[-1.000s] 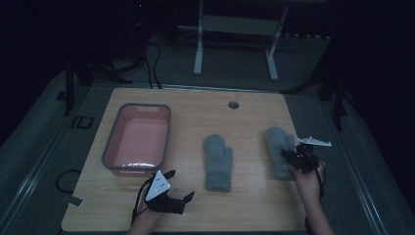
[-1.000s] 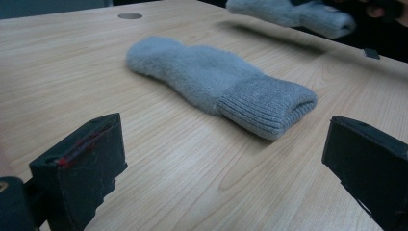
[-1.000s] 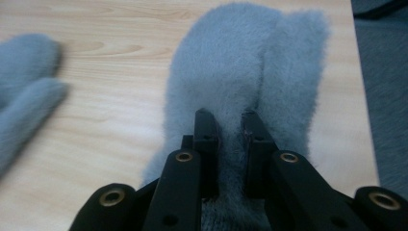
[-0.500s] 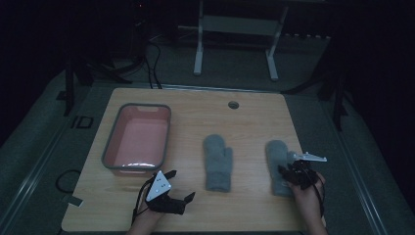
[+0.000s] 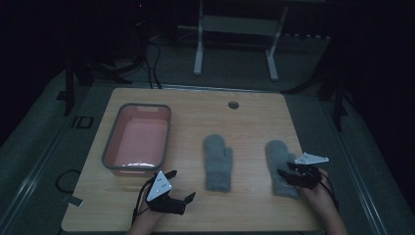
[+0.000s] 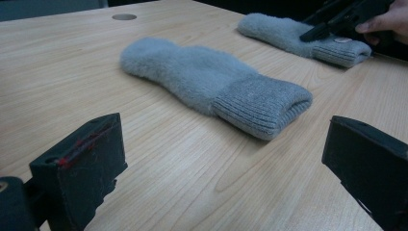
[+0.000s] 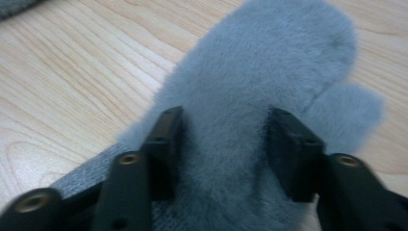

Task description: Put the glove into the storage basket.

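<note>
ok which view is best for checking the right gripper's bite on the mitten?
Right gripper view: the right gripper straddles the right mitten, fleece bunched between open jaws. In the high view the gripper hides the contact. The left gripper view shows it far off, at that mitten's cuff.

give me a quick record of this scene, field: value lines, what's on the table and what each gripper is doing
surface: wooden table with a round hole near the far edge
tub: pink tub with a grey rim, on the left side, nothing visible inside
middle mitten: grey mitten lying flat, untouched
right mitten: grey mitten lying flat
left gripper: left gripper open, low over bare wood near the tub's near end, holding nothing
right gripper: right gripper on the right mitten, jaws astride its fuzzy body above the ribbed cuff, pressed into the fleece but not closed
</note>
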Demonstrator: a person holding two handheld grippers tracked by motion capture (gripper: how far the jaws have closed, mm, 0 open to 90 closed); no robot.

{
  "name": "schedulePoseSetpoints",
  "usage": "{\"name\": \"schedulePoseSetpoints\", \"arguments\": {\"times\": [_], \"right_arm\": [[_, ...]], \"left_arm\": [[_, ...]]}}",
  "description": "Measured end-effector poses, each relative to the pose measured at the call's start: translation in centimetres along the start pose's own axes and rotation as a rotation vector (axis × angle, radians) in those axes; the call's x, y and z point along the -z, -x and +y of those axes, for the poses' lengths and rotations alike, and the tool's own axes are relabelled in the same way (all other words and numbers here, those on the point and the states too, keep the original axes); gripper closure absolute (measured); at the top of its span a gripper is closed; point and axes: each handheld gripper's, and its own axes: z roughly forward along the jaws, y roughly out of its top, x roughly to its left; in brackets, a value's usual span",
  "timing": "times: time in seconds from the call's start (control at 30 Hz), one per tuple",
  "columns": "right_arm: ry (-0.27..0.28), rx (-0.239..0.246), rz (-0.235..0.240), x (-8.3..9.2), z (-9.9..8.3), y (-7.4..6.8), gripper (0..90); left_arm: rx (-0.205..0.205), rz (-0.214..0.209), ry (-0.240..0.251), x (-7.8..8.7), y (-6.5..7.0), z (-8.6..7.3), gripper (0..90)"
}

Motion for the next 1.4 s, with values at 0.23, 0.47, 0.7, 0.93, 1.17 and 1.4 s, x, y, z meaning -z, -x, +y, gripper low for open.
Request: {"name": "schedulePoseSetpoints", "arguments": {"times": [0.23, 0.47, 0.7, 0.93, 1.17, 1.4], "right_arm": [[0.034, -0.038, -0.033, -0.2, -0.4, -0.6, 77.0], [0.042, -0.119, -0.087, 0.8, 1.0, -1.4, 81.1], [0.105, -0.147, -0.116, 2.1, 3.9, -2.1, 81.1], [0.123, -0.129, -0.147, 2.4, 6.8, -4.5, 81.0], [0.149, -0.105, -0.106, 2.1, 9.1, -6.9, 81.0], [0.195, -0.125, -0.07, 1.2, 11.4, -9.7, 80.9]], "left_arm": [[-0.003, 0.002, 0.003, 0.1, 0.0, 0.0, 1.6], [-0.001, 0.006, 0.004, 0.0, -0.1, 0.0, 1.6], [0.001, 0.009, 0.005, 0.1, -0.2, 0.1, 1.6], [0.002, 0.01, 0.007, 0.1, -0.2, 0.1, 1.6], [0.001, 0.011, 0.008, 0.2, -0.1, 0.1, 1.6], [-0.002, 0.007, 0.011, 0.3, -0.1, 0.2, 1.6]]}}
